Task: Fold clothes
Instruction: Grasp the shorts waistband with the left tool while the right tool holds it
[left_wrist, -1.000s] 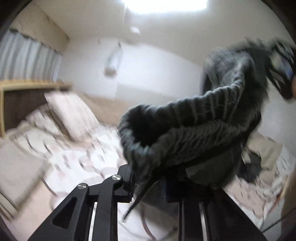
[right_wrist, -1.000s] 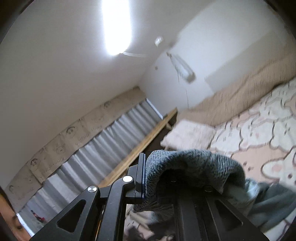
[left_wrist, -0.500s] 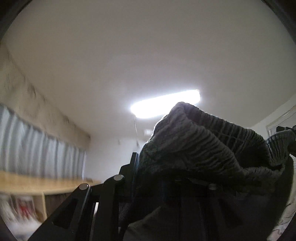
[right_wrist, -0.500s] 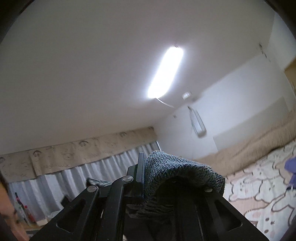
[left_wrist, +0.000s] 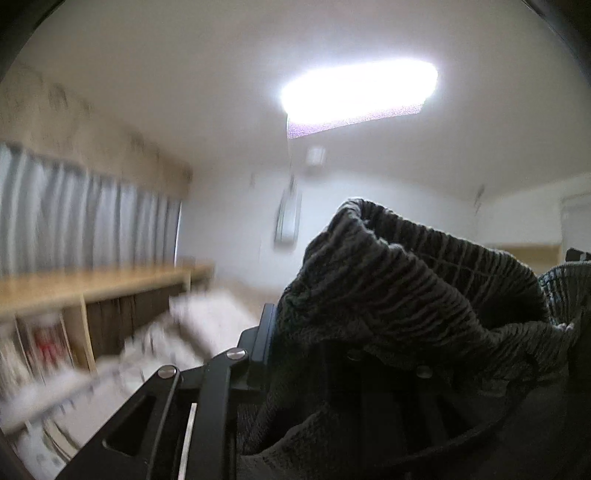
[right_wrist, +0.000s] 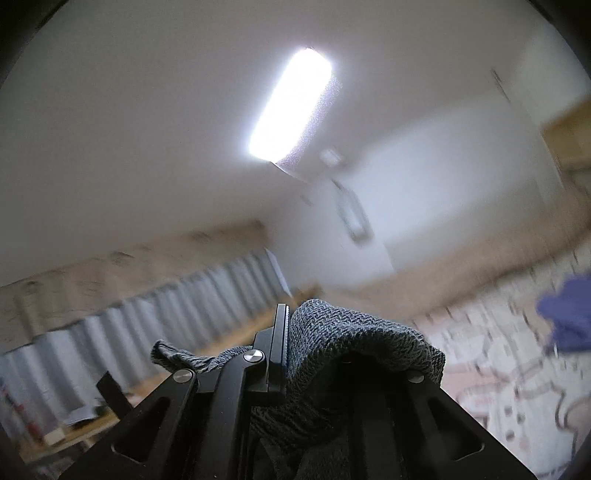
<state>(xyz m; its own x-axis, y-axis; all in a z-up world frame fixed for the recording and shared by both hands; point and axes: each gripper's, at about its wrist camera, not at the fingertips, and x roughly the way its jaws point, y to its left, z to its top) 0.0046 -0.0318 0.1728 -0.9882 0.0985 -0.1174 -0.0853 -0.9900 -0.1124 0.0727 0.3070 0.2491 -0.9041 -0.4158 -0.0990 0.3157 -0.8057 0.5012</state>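
Draping over both jaws, clamped: grey knit sweater (left_wrist: 406, 288) (right_wrist: 351, 343).

Black gripper (right_wrist: 343, 354) frames, silver screws (right_wrist: 254, 356)

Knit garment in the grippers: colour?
Dark grey ribbed knit garment; clearest in the right wrist view.

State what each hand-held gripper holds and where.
Both grip one grey knit garment: left hand-held gripper and right hand-held gripper each pinch a bunched fold.
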